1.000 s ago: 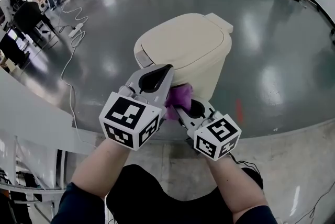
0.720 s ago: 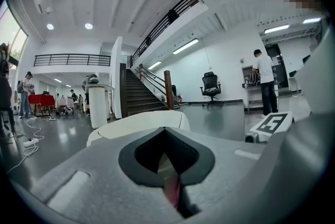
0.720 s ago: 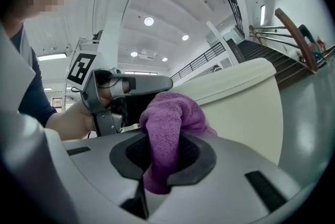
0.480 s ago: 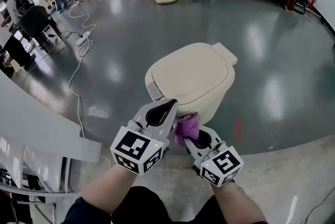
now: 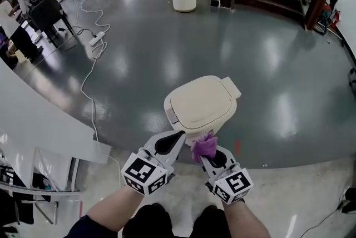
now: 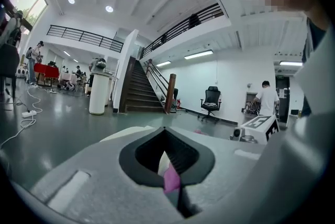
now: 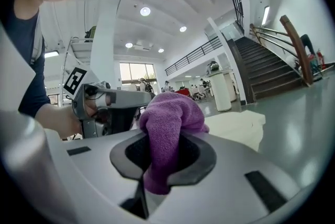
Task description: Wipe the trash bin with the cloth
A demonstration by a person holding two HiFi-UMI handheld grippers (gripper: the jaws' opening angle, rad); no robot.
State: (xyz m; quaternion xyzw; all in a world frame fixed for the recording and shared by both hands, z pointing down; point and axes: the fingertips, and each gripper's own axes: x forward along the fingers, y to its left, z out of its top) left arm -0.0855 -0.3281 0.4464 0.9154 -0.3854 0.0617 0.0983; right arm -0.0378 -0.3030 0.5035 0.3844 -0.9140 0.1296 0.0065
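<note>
Step in hand, by judgement: approach to the wipe, not the wipe itself.

Right hand-held gripper (image 5: 213, 155) clamped tight on the purple cloth (image 5: 204, 145), bunched and standing proud above the jaws. Left hand-held gripper (image 5: 179, 134) closed, jaw tips meeting, nothing clamped as far as visible. Through its opening in the left gripper view, only a sliver of purple and a sliver of cream.

Trash bin (image 5: 200, 104) upright on the grey floor (image 5: 267, 64), lid down, just ahead of both grippers. No tabletop involved. In the right gripper view, cream lid lying beyond the cloth and seemingly apart from it.

Next move, by judgement: carry the cloth forward and down onto the lid or the near wall, press it flat, then draw across in strokes. Advisable to steady the bin with the left hand-held gripper against sliding on the glossy floor.

Not verifiable:
- Contact between cloth and bin, the cloth overlapping the bin's near edge in the head view.
- Near wall and base of the bin, hidden behind cloth and grippers.
- Dirt or marks on the lid, too faint to make out.
- Amount of cloth hanging below the right jaws, cut off from sight.
</note>
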